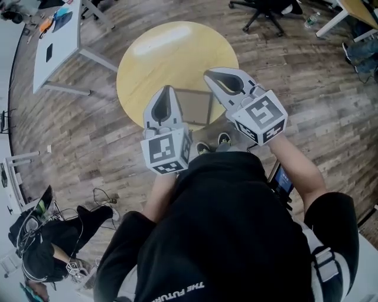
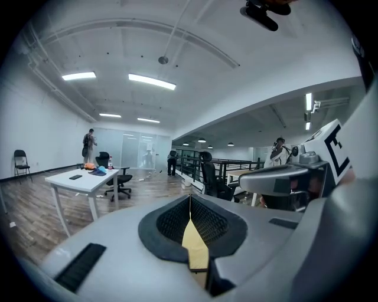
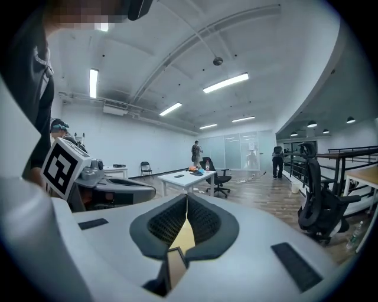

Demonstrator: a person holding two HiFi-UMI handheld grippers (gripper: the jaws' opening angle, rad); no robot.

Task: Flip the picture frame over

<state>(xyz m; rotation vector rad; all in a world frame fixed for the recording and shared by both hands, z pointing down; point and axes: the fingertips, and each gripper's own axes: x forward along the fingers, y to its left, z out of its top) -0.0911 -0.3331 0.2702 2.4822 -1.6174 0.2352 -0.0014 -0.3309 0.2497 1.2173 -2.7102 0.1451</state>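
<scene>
We see a floor (image 1: 307,88) of wood-grain planks laid in staggered rows, brown and grey. On it stands a round table (image 1: 159,59) with a smooth, pale yellow wooden top that carries a soft sheen. A white rectangular desk (image 1: 56,41) on slanted metal legs stands well apart from it at the upper left, and a black swivel chair (image 1: 266,12) on a star base stands at the top. The left gripper (image 1: 167,89) and the right gripper (image 1: 208,74) are smooth grey wedge-shaped shells, each tapering to a point over the table's near half. In the left gripper view the two black pads (image 2: 171,221), moulded with a fine mesh pattern, meet along one line at the tip, with nothing pinched between them. In the right gripper view the same meshed pads (image 3: 204,218) are likewise pressed together on nothing. The picture frame (image 1: 195,106), a thin flat rectangle with a dull brown-grey face and a paler narrow border, lies on the table near its closest edge, between the two grippers as the head view shows them.
</scene>
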